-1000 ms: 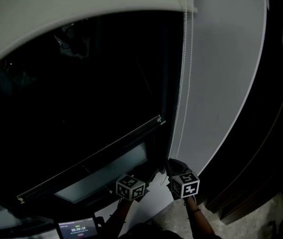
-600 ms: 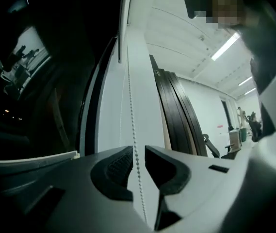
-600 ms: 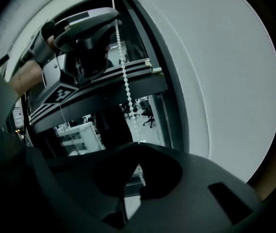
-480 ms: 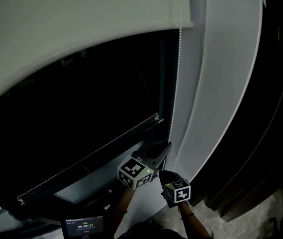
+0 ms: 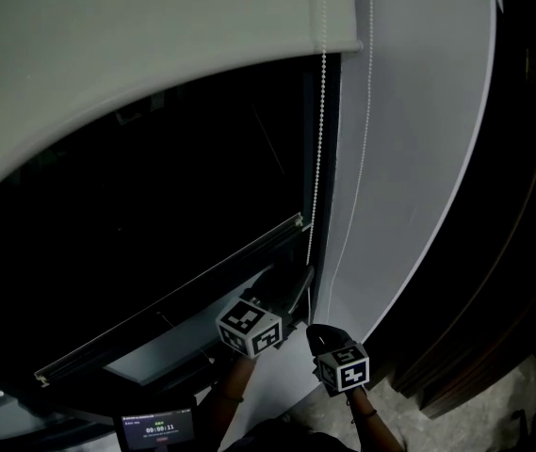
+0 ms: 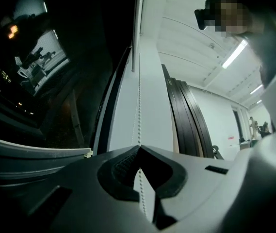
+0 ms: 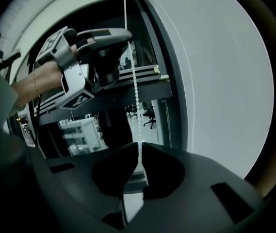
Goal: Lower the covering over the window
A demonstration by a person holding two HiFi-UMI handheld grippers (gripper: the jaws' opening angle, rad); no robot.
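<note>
- One roller blind point(image 5: 154, 55), pale grey, fills the head view from 9 to 12 o'clock. It covers the upper part of the window point(image 5: 154, 224), and its bottom rail ends near the frame at 1 o'clock.
- Window glass below the blind is dark and uncovered, with a horizontal bar crossing it toward 7 o'clock.
- White wall point(image 5: 418, 139) stands beside the window at 3 o'clock, with dark panelling point(image 5: 522, 205) beyond it at the edge of the head view.
- Bead chain point(image 5: 318, 139) hangs from the blind's right end in two strands. One drops along the window frame; the other lies against the white wall.
- Left gripper point(image 5: 298, 279), at 6 o'clock in the head view, points up at the frame-side strand. Its own view shows the jaws of the left gripper point(image 6: 138, 148) closed on the bead chain point(image 6: 138, 106), tips meeting, with beads running on below them.
- Right gripper point(image 5: 322, 333) sits just below, toward 5 o'clock. In its own view the jaws of the right gripper point(image 7: 138, 145) are pinched on the same strand point(image 7: 134, 81), with the left gripper point(image 7: 113, 38) and the hand point(image 7: 45, 76) holding it above, toward 11 o'clock.
- Small timer screen point(image 5: 159, 431) shows at 7 o'clock; its digits are too small to confirm.
</note>
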